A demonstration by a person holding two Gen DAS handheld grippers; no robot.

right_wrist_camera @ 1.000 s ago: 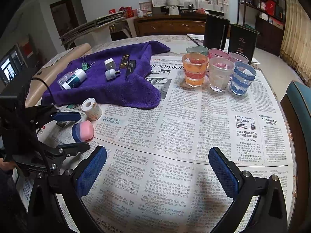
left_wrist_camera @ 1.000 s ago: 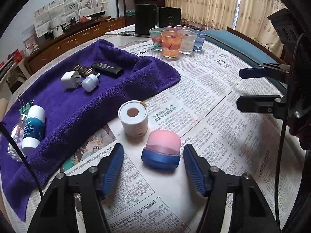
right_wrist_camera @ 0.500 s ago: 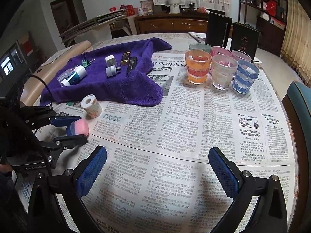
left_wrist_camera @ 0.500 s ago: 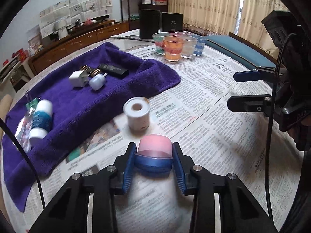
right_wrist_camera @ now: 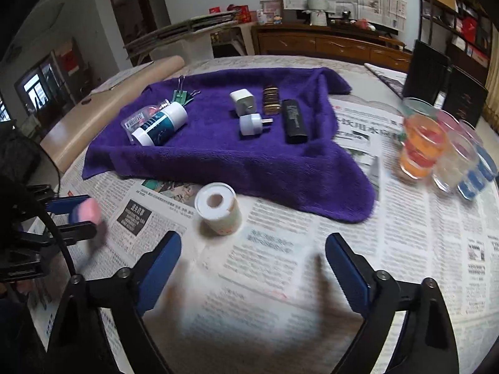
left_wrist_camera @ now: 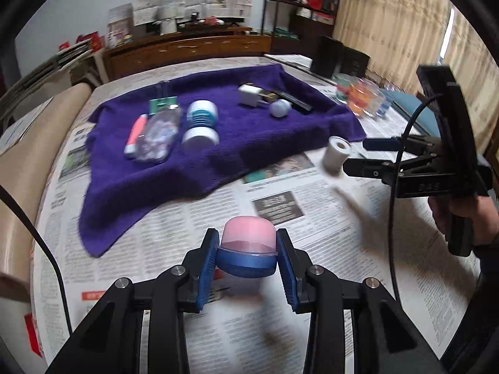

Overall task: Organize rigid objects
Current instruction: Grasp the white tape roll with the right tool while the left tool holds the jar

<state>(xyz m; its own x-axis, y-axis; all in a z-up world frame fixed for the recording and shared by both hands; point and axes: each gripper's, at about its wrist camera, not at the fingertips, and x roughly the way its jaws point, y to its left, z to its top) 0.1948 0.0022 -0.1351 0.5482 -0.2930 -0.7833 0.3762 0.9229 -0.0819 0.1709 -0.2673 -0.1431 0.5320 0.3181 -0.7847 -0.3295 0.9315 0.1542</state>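
Observation:
My left gripper (left_wrist_camera: 246,265) is shut on a pink-and-blue capped jar (left_wrist_camera: 248,246), lifted above the newspaper; the same jar (right_wrist_camera: 87,213) shows at the left of the right wrist view. My right gripper (right_wrist_camera: 252,265) is closing with nothing between its fingers, just short of a white tape roll (right_wrist_camera: 218,208) standing on the newspaper; that roll (left_wrist_camera: 335,154) appears at its tips in the left wrist view. The purple towel (right_wrist_camera: 218,155) holds a white-and-teal bottle (right_wrist_camera: 160,124), a white charger (right_wrist_camera: 242,103), a round white plug (right_wrist_camera: 253,123), a black bar (right_wrist_camera: 293,121) and a green binder clip (right_wrist_camera: 182,95).
Several coloured glasses (right_wrist_camera: 424,146) stand at the right on the newspaper-covered table (right_wrist_camera: 405,233). Two black boxes (right_wrist_camera: 428,71) stand behind them. A beige chair back (right_wrist_camera: 103,115) lies along the table's left edge. A person's hand (left_wrist_camera: 458,212) holds the right gripper's handle.
My left gripper closed on the pink-and-blue jar, lifted it and swung left. The right gripper moved left toward the tape roll and its fingers came closer together.

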